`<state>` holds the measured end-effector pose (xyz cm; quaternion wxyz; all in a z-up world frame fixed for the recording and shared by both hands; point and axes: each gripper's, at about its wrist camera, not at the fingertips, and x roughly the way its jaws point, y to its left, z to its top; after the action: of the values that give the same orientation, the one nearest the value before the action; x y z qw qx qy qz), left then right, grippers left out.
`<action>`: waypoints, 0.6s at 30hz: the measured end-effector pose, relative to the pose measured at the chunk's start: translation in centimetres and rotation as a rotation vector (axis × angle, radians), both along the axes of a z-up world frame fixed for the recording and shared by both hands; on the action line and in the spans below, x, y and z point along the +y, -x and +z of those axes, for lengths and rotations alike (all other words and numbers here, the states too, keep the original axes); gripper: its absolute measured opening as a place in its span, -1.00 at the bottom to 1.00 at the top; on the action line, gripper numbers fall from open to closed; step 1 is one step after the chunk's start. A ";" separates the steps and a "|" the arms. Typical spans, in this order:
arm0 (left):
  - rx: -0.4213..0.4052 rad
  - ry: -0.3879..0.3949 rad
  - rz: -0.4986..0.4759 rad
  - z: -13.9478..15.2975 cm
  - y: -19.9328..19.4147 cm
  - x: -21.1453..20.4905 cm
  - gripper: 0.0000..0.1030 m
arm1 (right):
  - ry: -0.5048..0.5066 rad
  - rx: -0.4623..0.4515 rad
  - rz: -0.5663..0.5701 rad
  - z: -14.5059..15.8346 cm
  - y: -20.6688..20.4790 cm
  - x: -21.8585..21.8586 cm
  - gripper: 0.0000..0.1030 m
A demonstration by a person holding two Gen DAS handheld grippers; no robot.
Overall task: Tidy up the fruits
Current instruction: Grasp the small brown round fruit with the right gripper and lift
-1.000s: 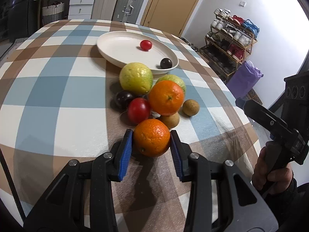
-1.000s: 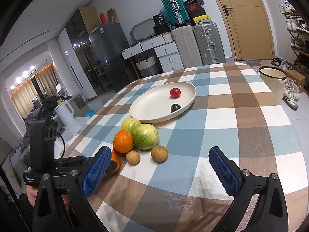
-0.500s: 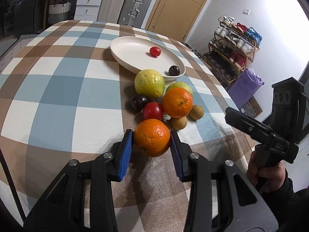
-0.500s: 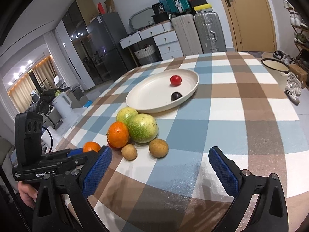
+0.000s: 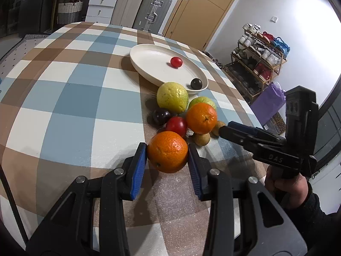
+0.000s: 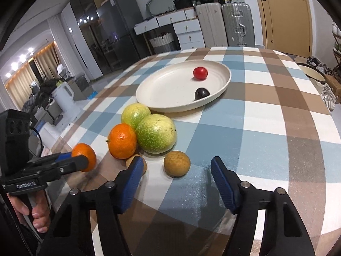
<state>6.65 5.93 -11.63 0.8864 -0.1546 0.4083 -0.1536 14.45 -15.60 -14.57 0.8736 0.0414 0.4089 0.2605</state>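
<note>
Two grabs at once, right by a pile of round fruit.
Left gripper (image 5: 167, 162) squeezing an orange (image 5: 167, 151); right gripper (image 6: 174, 178) closing, not touching the brown fruit (image 6: 177, 163). Could bump, then roll away.

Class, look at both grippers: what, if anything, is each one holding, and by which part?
The left gripper holds an orange, pinched across its sides. The right gripper holds nothing; its jaws have just been closing, with nothing between them.

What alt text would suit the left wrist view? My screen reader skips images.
The left gripper clamps an orange above a checked tablecloth. Behind it sits a cluster of fruit, then a white plate holding a red fruit and a dark fruit; the right gripper reaches in from the right.
</note>
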 end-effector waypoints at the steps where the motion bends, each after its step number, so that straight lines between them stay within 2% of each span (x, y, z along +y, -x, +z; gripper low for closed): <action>1: 0.001 0.001 0.004 0.0 0.0 0.1 -0.32 | 0.003 0.009 0.001 -0.1 -0.1 0.2 0.05; 4: 0.006 0.015 0.009 0.0 -0.2 0.3 -0.32 | 0.035 0.027 0.010 -0.5 -0.5 0.8 -0.20; 5: 0.005 0.017 0.012 0.1 -0.2 0.3 -0.32 | 0.043 0.031 0.014 -0.6 -0.5 0.9 -0.37; 6: 0.001 0.017 0.013 0.2 -0.2 0.3 -0.32 | 0.043 0.032 0.014 -0.6 -0.5 0.9 -0.45; 18: -0.012 0.007 0.020 0.9 0.0 0.3 -0.32 | -0.029 0.020 -0.011 0.0 0.1 -0.7 -0.46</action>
<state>6.70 6.25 -10.74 0.8899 -0.1607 0.4009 -0.1470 14.30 -16.31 -14.59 0.8702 0.0588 0.4138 0.2611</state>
